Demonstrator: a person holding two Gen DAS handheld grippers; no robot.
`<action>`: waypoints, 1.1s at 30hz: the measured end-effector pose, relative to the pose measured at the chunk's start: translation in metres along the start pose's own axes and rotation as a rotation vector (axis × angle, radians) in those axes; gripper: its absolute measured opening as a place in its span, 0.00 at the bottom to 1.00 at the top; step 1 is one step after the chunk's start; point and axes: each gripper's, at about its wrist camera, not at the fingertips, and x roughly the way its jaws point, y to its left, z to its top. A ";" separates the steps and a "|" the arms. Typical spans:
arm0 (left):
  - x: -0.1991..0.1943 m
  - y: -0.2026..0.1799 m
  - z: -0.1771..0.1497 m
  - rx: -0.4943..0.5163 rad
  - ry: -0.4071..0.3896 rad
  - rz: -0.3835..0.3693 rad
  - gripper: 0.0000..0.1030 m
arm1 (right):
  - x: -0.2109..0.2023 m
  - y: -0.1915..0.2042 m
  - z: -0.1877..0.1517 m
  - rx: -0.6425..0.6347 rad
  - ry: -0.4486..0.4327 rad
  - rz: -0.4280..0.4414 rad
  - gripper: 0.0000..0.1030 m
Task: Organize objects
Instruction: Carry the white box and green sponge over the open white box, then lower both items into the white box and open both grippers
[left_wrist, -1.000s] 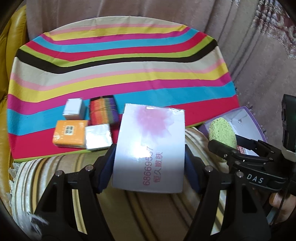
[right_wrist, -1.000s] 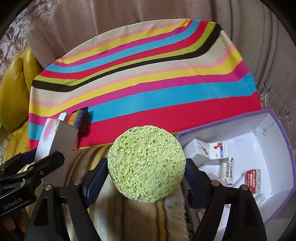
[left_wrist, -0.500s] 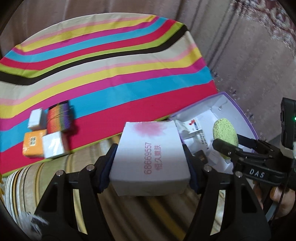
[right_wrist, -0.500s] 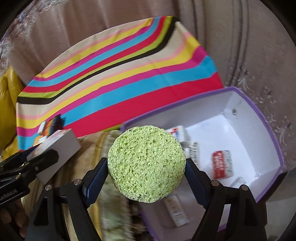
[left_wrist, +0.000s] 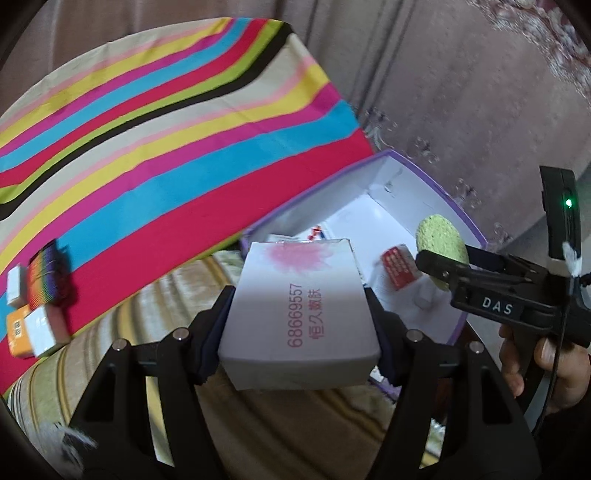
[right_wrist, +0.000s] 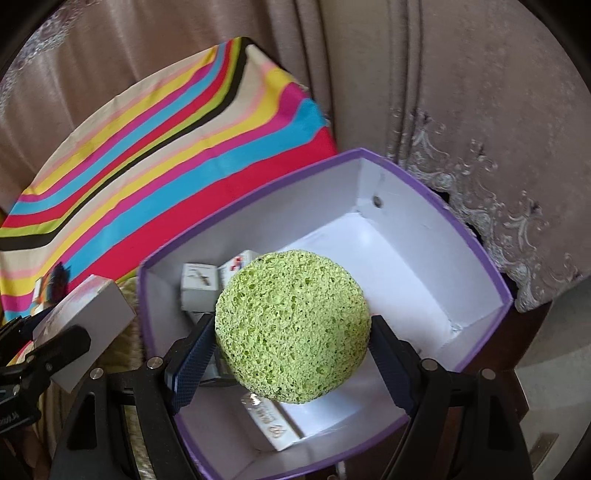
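My left gripper (left_wrist: 299, 317): jaws about half spread, pads clamped on both sides of a white carton (left_wrist: 297, 314) w/ a pink bloom and red print on top. Carton is clear of any surface, tipped away from me, hanging over the near-left corner of the storage box (left_wrist: 439, 195).

My right gripper (right_wrist: 291, 339): jaws set wide, blue pads pressed on either side of a round green sponge (right_wrist: 291, 328). Sponge is held on edge, flat face toward the lens, over the open box interior. In the left wrist view the same sponge shows edge-on at right, and my right hand (left_wrist: 546, 365) is wrapped round the grip handle.

Storage box: purple rim, white inside, lid off. Inside, near-left corner: several small white cartons (right_wrist: 199, 282), partly hidden behind the sponge. One more white pack (right_wrist: 273, 424) lies at the near wall. A red packet (left_wrist: 400, 267) lies mid-floor. Far-right part of the floor is bare.

Left of the box: striped cloth (left_wrist: 166, 129), multi-colour, over a raised surface. At its near-left end sit a rainbow-striped item (left_wrist: 44, 277), an orange pack (left_wrist: 16, 332) and two small white boxes (left_wrist: 40, 328); detail is blurred. Striped beige upholstery (left_wrist: 295, 424) lies below my left gripper. Curtain (right_wrist: 480, 92) hangs behind, w/ patterned trim at right.
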 end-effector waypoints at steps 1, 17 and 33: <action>0.002 -0.004 0.001 0.009 0.005 -0.006 0.68 | 0.001 -0.006 0.000 0.008 0.001 -0.003 0.80; 0.022 -0.042 0.005 0.084 0.084 -0.164 0.72 | -0.007 -0.039 0.007 0.087 -0.007 -0.052 0.81; 0.007 -0.009 -0.002 -0.069 0.021 -0.145 0.73 | 0.001 -0.014 0.006 0.050 0.013 0.008 0.82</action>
